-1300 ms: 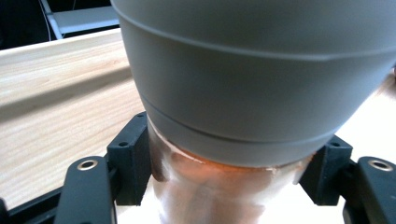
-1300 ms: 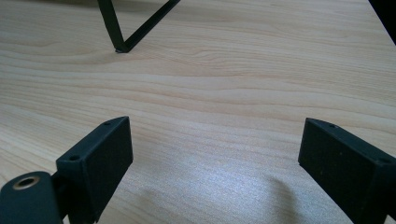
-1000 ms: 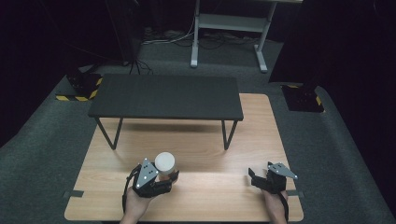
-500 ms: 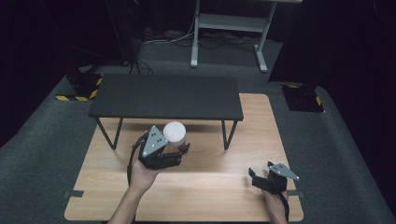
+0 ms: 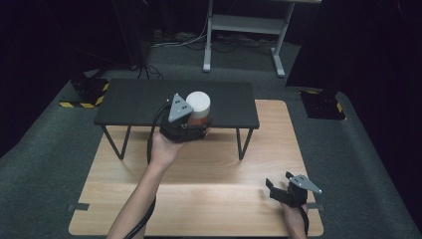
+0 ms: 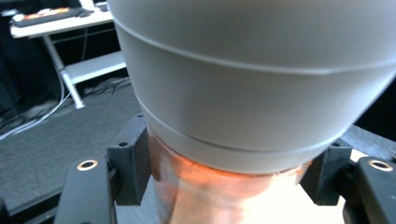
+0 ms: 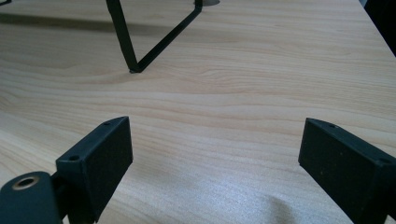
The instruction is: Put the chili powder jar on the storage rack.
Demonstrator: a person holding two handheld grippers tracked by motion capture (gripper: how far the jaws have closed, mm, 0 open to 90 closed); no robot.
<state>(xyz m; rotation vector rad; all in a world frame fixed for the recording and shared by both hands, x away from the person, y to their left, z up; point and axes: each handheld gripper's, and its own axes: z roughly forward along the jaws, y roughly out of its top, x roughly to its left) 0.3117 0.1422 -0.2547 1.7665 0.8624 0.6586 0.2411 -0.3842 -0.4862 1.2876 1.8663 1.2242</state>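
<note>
I have the left gripper [image 5: 191, 130] raised over the front edge of the low black shelf [image 5: 139, 102] that stands on the wooden desk [image 5: 199, 199]. Its fingers [image 6: 130, 163] are clamped on a jar: the left gripper view shows them pressed against the amber, see-through lower body [image 6: 224, 191] from both sides, just under the broad white cap [image 6: 252, 79]. In the high view the jar [image 5: 198, 108] stands upright in the grip, cap on top, at about the height of the shelf's surface and roughly at the middle of its front edge. I cannot tell whether its base already touches the shelf or hangs just clear of it.

Gripping below the cap makes sense to me. The cap flares wider than the body, so the fingers sit under a lip and the jar should not slip down through them. Holding it upright also keeps whatever is inside settled.

As for contents, the amber wall glows warm but I cannot make out anything inside, and the cap is on, so I leave that open.

My right gripper [image 5: 291, 189] rests low near the desk's front right corner, well apart from the jar. Its fingers [image 7: 98, 161] stand wide apart with nothing between them but bare wood, and one slanted black leg [image 7: 123, 39] of the shelf shows ahead of it. I judge it is parked there simply to stay out of the left arm's way.
</note>
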